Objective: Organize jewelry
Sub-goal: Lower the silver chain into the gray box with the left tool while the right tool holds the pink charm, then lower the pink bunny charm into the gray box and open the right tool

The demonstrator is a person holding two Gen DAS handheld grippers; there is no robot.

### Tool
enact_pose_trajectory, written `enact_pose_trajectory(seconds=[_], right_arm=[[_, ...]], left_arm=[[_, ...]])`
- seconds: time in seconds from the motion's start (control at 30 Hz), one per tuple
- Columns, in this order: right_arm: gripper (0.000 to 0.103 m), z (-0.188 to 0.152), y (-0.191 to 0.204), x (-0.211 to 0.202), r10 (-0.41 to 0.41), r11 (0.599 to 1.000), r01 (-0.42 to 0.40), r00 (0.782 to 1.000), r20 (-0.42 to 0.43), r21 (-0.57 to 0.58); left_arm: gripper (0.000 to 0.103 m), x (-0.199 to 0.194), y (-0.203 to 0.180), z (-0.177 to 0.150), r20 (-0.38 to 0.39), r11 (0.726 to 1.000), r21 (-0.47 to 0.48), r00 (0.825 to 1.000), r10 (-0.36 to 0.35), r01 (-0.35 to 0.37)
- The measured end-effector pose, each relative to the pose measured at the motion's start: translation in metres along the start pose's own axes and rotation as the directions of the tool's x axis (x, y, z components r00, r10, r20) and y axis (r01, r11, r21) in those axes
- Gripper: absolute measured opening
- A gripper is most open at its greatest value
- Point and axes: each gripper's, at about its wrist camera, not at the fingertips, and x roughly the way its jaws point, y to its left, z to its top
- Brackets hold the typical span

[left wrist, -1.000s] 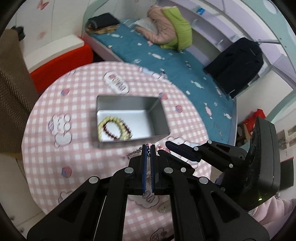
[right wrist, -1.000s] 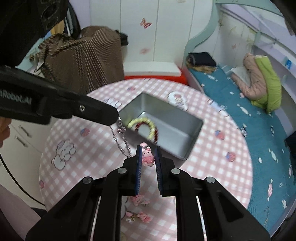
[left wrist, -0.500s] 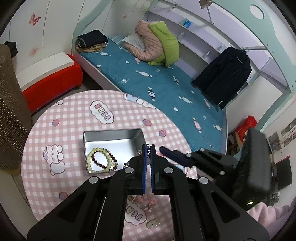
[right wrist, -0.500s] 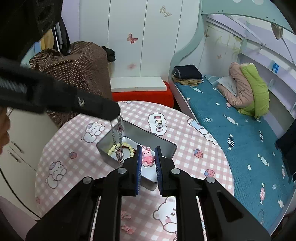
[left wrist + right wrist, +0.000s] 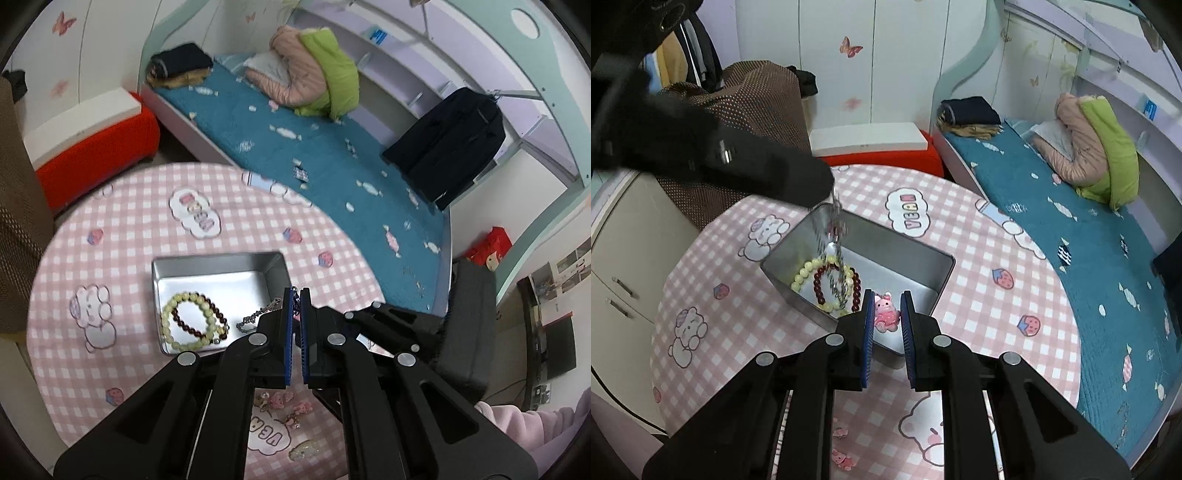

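Chain (image 5: 833, 254) hangs from left claw (image 5: 295, 295) above tin (image 5: 905, 254); right claw (image 5: 886, 314) pinches pink charm (image 5: 885, 312) over its near corner.

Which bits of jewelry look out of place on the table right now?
A few small pink charms lie loose on the tablecloth, outside the metal tin where the bead bracelets sit. Otherwise nothing is spilled or damaged: the silver chain and pink bunny charm are held above the tin.
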Motion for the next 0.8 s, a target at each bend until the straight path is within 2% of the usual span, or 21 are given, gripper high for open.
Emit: enact_pose_trajectory(seconds=[0.33, 0.67, 0.8], right_arm=[[0.013, -0.006, -0.006, 0.002, 0.008, 0.999, -0.007, 1.000, -0.020, 0.047], [0.015, -0.013, -0.021, -0.006, -0.039, 0.994, 0.042, 0.999, -0.027, 0.102], [0.016, -0.016, -0.026, -0.010, -0.052, 0.991, 0.055, 0.998, -0.027, 0.123]], left_arm=[[0.003, 0.036, 0.009, -0.010, -0.094, 1.000, -0.019, 0.996, 0.008, -0.010], [0.005, 0.054, 0.004, -0.014, -0.146, 0.999, 0.012, 0.989, 0.032, -0.031], [0.017, 0.054, 0.003, -0.014, -0.144, 0.999, 0.018, 0.988, 0.046, -0.044]])
